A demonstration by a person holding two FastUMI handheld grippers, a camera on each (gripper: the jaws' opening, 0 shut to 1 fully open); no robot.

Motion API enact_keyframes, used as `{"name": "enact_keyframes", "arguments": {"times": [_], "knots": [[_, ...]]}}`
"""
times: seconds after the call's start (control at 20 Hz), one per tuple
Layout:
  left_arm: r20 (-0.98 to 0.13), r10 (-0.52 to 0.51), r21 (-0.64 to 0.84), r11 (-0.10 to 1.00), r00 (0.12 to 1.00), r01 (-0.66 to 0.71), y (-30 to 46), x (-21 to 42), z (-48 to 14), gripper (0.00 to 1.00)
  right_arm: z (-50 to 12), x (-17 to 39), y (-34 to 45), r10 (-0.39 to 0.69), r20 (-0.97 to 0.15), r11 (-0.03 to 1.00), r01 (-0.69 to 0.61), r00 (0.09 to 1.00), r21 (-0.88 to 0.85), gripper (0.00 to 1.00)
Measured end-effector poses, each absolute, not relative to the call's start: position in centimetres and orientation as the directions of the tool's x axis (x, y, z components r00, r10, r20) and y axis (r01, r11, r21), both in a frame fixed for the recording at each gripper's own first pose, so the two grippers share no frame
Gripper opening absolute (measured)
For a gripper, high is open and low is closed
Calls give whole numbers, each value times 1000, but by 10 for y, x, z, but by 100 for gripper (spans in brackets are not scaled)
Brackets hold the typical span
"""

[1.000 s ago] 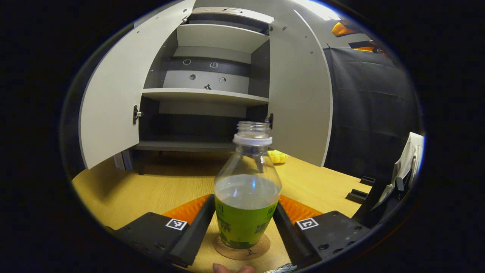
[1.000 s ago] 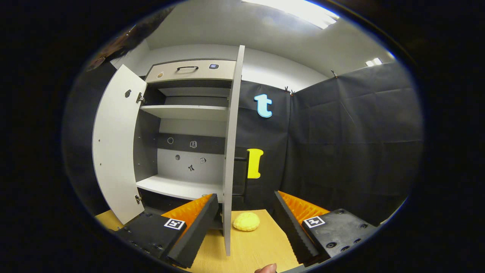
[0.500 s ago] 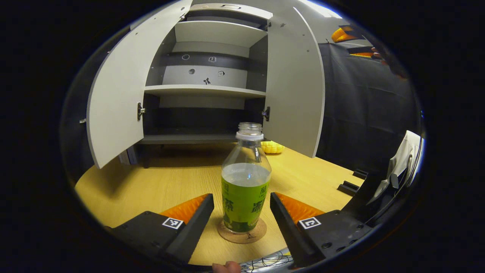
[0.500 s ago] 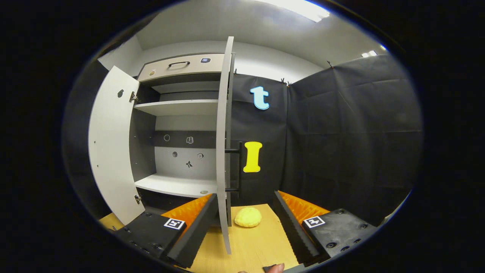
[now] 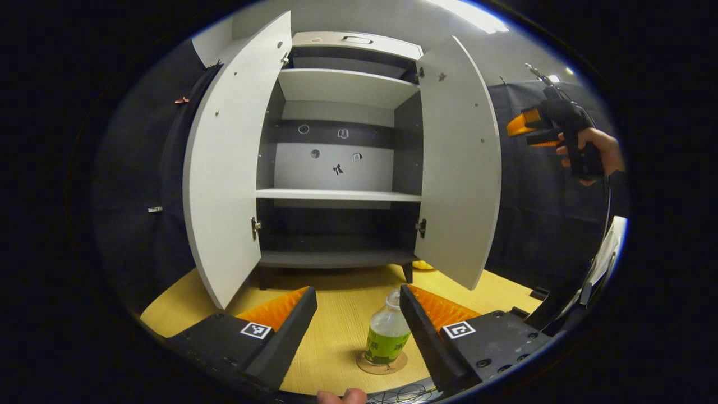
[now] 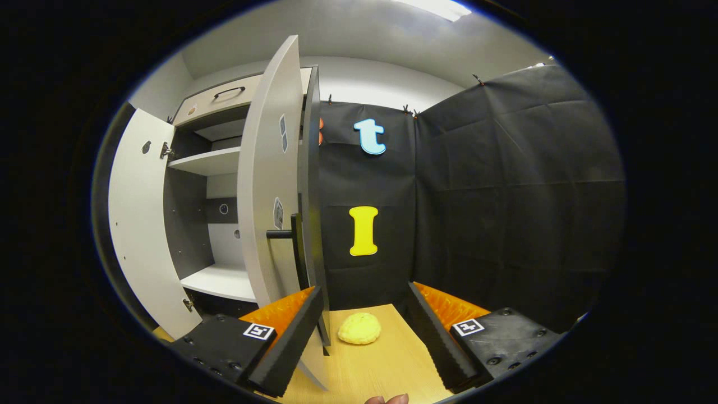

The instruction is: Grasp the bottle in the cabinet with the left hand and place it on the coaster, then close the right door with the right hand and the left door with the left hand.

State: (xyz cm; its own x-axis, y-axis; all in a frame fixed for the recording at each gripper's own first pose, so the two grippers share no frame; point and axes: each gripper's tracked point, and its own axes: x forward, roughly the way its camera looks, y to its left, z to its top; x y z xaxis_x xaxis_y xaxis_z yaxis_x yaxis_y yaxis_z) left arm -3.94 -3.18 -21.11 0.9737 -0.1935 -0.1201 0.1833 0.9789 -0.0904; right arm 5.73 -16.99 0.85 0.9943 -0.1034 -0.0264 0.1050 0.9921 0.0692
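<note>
Your left tongs (image 5: pixel 358 314) have backed off, spread and empty, leaving the clear green-labelled bottle (image 5: pixel 387 335) upright on the round cork coaster (image 5: pixel 382 363). Beyond it, your right tongs (image 6: pixel 364 320), spread, now face the grey cabinet's right door (image 6: pixel 269 185): close it.

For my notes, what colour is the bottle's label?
Green, clearest on the bottle in the left gripper view.

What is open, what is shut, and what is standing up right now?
Left hand-held gripper: open, holding nothing.
Right hand-held gripper: open, holding nothing.
Bottle: upright on the coaster, no cap, partly full.
Coaster: flat on the table, under the bottle.
Left cabinet door: open.
Right cabinet door: open.
Top drawer: shut.
</note>
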Motion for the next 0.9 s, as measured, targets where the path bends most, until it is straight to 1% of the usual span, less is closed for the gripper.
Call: {"name": "enact_keyframes", "arguments": {"times": [0.25, 0.35, 0.5, 0.7, 0.9], "knots": [[-111, -126, -147, 983, 986, 109, -5, -44, -168, 95, 10, 75, -160, -78, -21, 996, 79, 997, 41, 99], [-113, -90, -143, 987, 990, 74, 11, -46, -158, 95, 9, 75, -158, -76, -28, 994, 78, 997, 77, 95], [-112, -83, -126, 990, 990, 69, 23, -50, -146, 95, 6, 69, -142, -56, -30, 993, 59, 998, 106, 96], [-110, -72, -110, 992, 991, 60, 38, -55, -135, 95, 6, 68, -97, 15, -28, 994, -12, 1000, 111, 97], [-112, -31, -84, 996, 993, 22, 55, -57, -128, 95, 4, 71, -54, 101, -23, 987, -97, 995, 130, 97]]}}
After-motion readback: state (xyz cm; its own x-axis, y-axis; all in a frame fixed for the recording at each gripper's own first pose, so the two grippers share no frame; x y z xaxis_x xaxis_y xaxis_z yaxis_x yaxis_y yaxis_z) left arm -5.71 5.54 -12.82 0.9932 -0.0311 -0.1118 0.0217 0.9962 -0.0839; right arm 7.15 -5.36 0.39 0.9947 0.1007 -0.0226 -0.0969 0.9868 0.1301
